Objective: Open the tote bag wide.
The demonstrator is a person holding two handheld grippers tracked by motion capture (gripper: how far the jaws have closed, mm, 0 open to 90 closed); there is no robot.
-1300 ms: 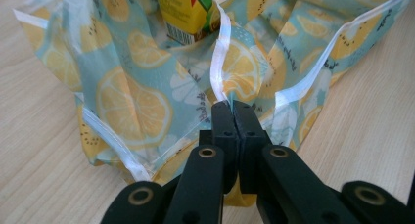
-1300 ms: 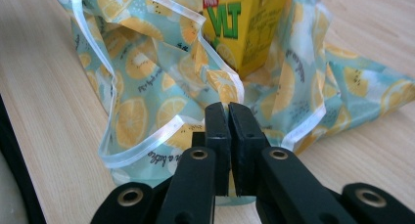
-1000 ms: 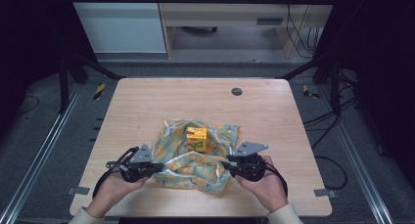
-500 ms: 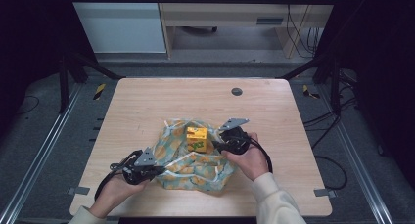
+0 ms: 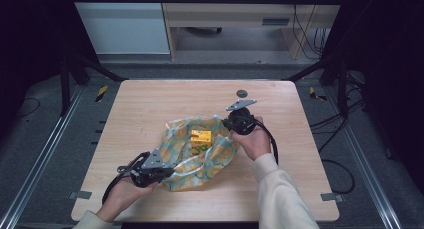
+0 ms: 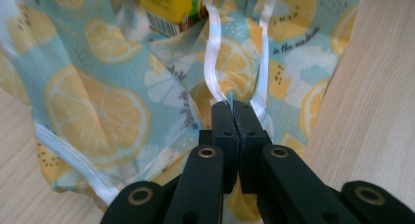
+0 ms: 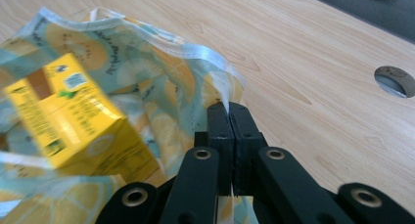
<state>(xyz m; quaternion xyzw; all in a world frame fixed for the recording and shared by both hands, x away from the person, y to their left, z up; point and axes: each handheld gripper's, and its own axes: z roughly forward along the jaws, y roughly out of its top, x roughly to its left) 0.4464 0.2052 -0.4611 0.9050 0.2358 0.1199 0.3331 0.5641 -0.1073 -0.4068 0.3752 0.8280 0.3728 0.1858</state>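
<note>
You are pinching the lemon-print cloth [image 5: 200, 154] with both the left gripper [image 5: 167, 173] and right gripper [image 5: 227, 123], jaws clamped; the yellow carton [image 5: 200, 137] is sitting inside.

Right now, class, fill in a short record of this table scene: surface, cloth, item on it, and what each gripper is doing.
surface: wooden table
cloth: lemon-print cloth, crumpled mid-table
item: yellow carton resting on the cloth
left gripper: fingers shut on the cloth's near white-hemmed edge
right gripper: fingers shut on the cloth's far edge, lifting it beside the carton
other: round hole in the table's far side
</note>
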